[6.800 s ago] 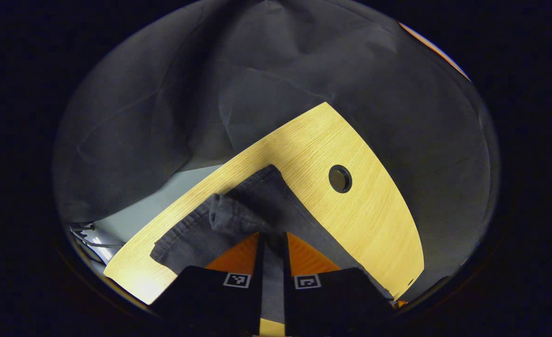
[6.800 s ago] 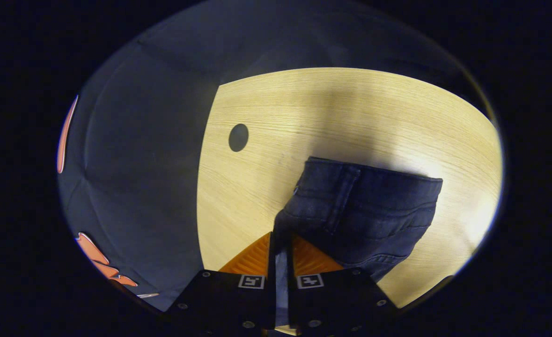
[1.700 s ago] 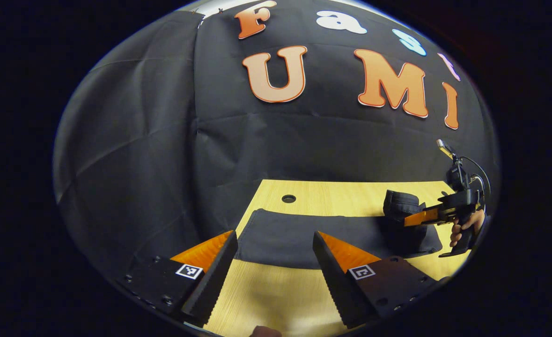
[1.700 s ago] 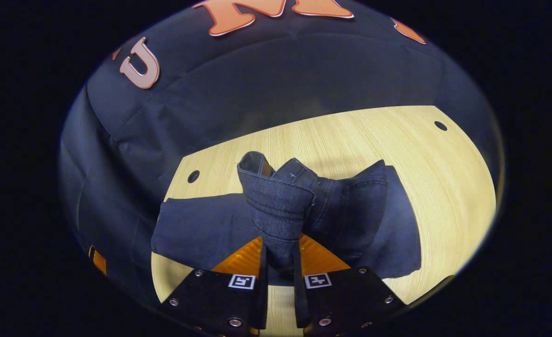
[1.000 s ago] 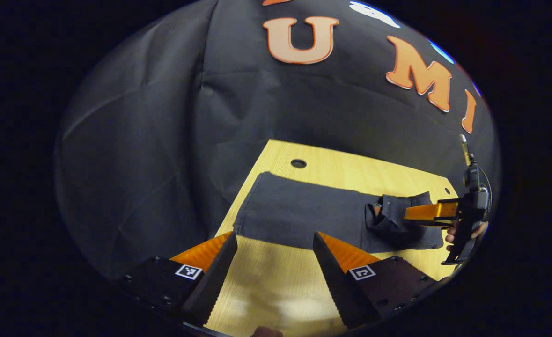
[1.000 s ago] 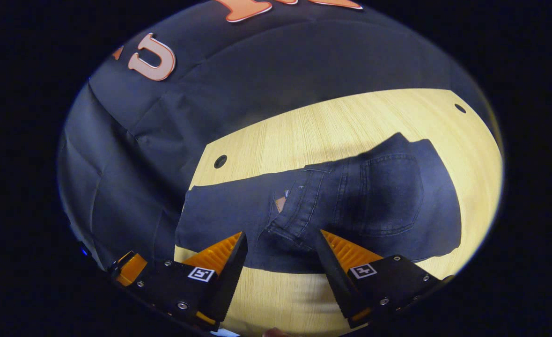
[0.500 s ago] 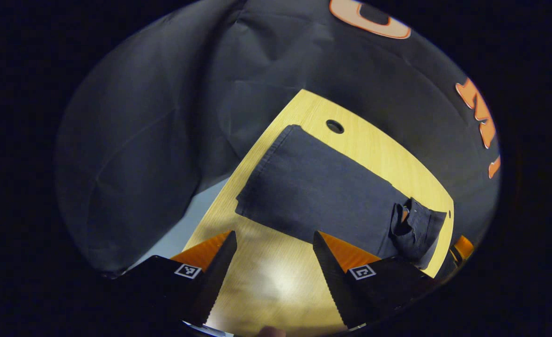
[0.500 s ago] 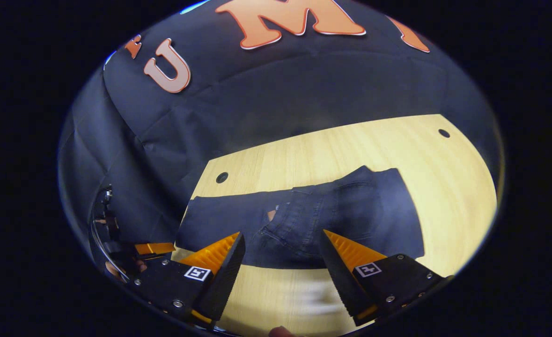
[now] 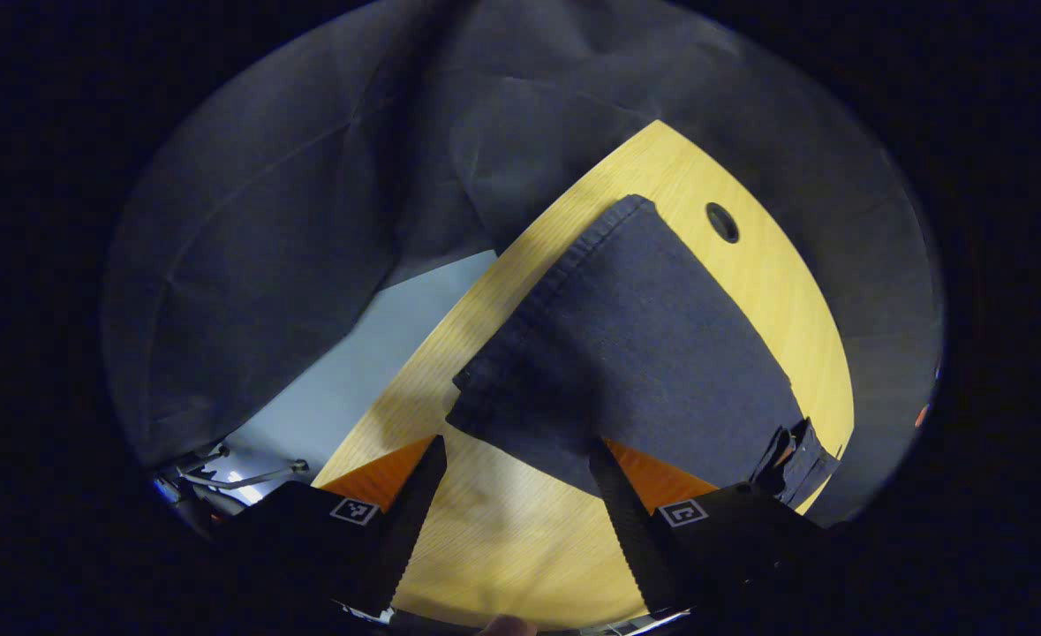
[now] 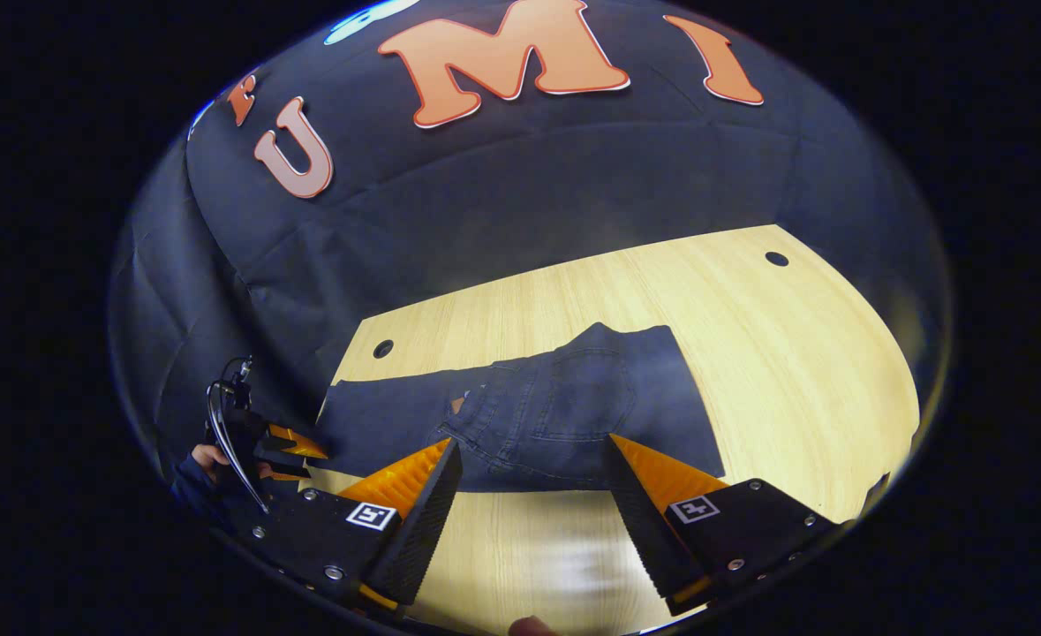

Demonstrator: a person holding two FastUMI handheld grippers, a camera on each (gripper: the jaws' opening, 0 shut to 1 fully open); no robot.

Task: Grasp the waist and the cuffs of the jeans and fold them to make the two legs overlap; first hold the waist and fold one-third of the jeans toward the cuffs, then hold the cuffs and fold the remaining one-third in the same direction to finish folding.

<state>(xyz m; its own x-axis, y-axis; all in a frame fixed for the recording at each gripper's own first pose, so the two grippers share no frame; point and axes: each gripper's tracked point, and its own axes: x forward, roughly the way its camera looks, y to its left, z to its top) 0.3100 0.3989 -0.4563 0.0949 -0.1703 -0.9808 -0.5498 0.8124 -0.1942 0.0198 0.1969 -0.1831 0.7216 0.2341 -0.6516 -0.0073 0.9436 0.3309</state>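
Dark jeans lie flat on the wooden table, legs overlapped. Their cuff hem faces my left gripper, which is open; the near cuff corner lies just beyond its fingertips. The folded-over waist shows at the far right. In the right gripper view the waist part with its back pocket lies folded onto the legs, and the cuffs point left. My right gripper is open, hovering just before the jeans' near edge. The left gripper sits by the cuffs.
The table has small round holes near its back corners. Black cloth walls stand behind and to the left. Pale floor shows past the table's left edge. A hand holds the left gripper.
The right gripper let go of the waist, leaving it folded onto the legs, and backed off. The left gripper swung toward the cuff end and came closer to it.
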